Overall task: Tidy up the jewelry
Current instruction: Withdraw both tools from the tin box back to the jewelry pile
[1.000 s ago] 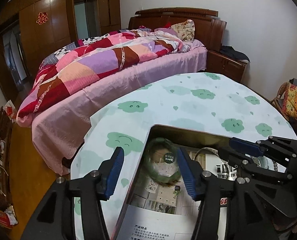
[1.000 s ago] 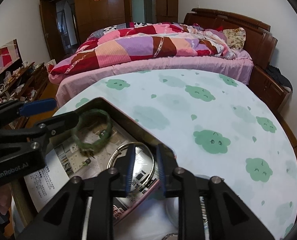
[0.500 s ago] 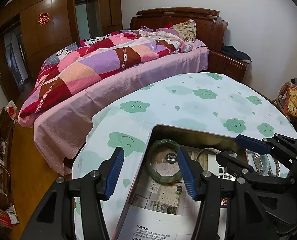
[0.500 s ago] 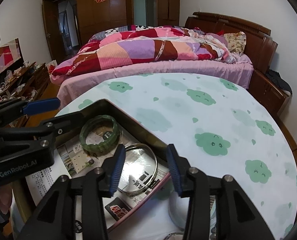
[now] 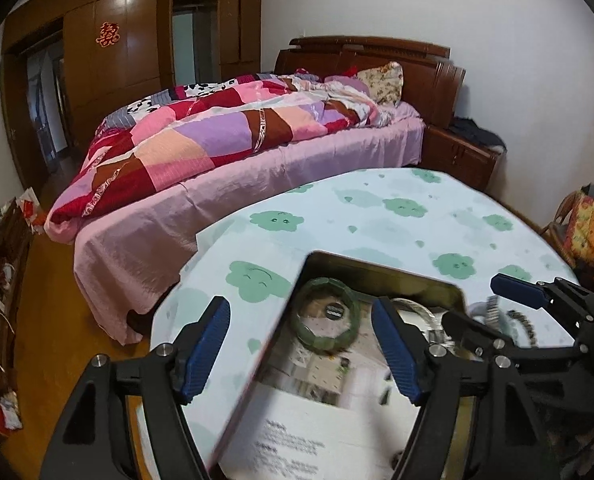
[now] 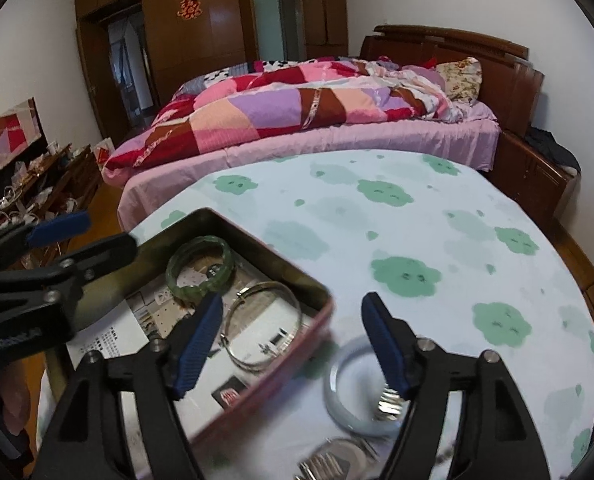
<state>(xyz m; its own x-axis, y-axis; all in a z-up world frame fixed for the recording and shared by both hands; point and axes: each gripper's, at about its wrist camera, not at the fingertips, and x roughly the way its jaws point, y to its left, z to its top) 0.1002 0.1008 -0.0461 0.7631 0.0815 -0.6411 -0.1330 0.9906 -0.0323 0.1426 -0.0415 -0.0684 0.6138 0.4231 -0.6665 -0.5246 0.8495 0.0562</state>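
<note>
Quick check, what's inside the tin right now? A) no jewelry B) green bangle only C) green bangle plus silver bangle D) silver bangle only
C: the right wrist view shows the green bangle and the silver bangle both lying on the printed paper inside the tin; the pale bangle lies outside on the tablecloth.
</note>
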